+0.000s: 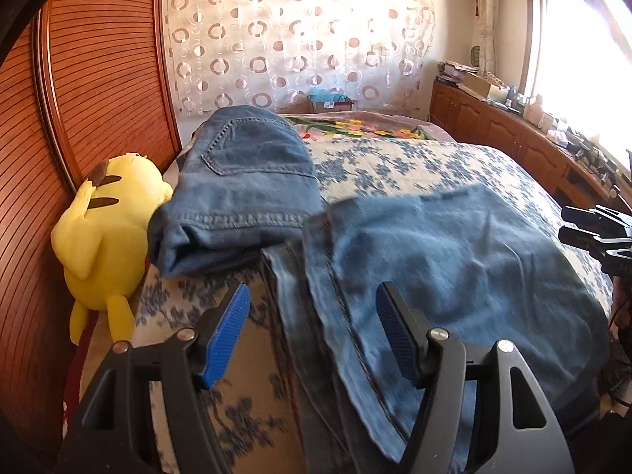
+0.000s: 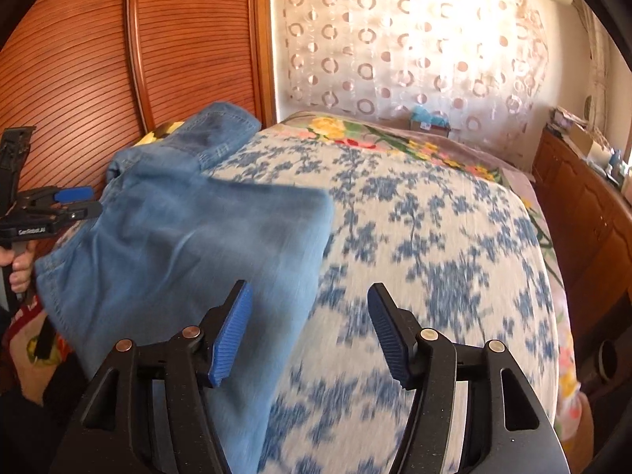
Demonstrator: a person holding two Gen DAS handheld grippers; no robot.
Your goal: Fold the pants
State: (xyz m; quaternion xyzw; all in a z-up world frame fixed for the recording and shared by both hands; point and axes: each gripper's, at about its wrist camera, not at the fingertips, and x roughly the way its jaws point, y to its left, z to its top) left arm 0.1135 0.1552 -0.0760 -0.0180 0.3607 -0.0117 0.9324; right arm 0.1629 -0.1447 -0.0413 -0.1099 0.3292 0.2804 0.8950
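Pants half-folded on bed; both grippers clear of the cloth.

Left gripper [image 1: 312, 335] jaws apart, nothing between the pads; denim pants [image 1: 454, 276] lie directly ahead and below it on the floral bedspread [image 1: 395, 166], long axis apparently running toward the near edge. Right gripper [image 2: 310, 333] also spread and empty, over the pants' right edge, mostly above bare bedspread. Second pair, folded jeans [image 1: 245, 193], sits at far left against yellow plush toy [image 1: 106, 229]. Judgement: left gripper is nearer the cloth's bulk.
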